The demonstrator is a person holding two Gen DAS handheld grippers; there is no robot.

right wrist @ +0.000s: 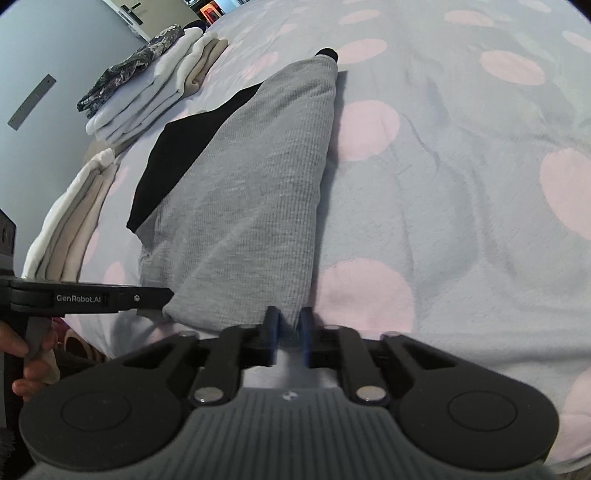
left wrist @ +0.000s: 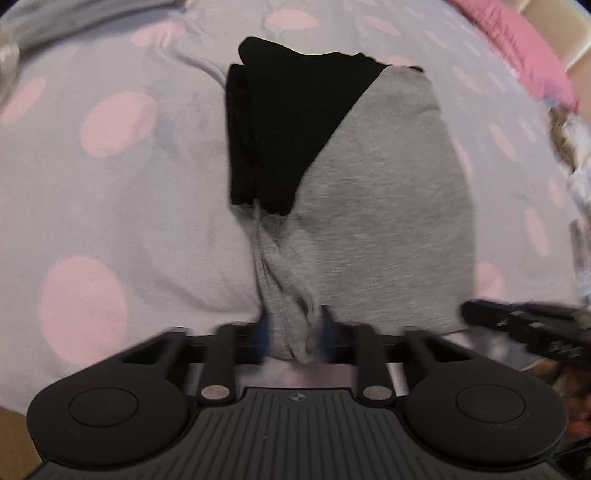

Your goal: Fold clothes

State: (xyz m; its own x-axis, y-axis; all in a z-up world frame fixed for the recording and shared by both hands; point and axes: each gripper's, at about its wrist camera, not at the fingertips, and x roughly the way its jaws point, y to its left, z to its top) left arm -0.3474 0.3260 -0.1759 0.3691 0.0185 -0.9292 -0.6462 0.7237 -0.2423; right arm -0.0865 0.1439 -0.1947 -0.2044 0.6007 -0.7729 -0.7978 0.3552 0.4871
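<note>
blur: left gripper [left wrist: 293,332] fingertips smeared, bunched shirt [left wrist: 388,206] corner between them | hidden: shirt's near edge behind right gripper [right wrist: 288,328] | cut off: person's hand [right wrist: 27,365] at frame edge (fingers only) | unclear: room [right wrist: 207,11] past bed

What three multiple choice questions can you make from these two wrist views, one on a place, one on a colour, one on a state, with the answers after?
1. Where do the stacks of folded clothes lie in the right wrist view?
A. left of the garment
B. right of it
C. on top of it

2. What colours is the garment?
A. red and white
B. grey and black
C. all blue

3. How does the left gripper stand?
A. wide open
B. shut on bunched grey cloth
C. shut on nothing

Answers: 1 A, the stacks sit along the bed's left edge. 2 B, grey body, black panel. 3 B, fabric is gathered between its jaws.
</note>
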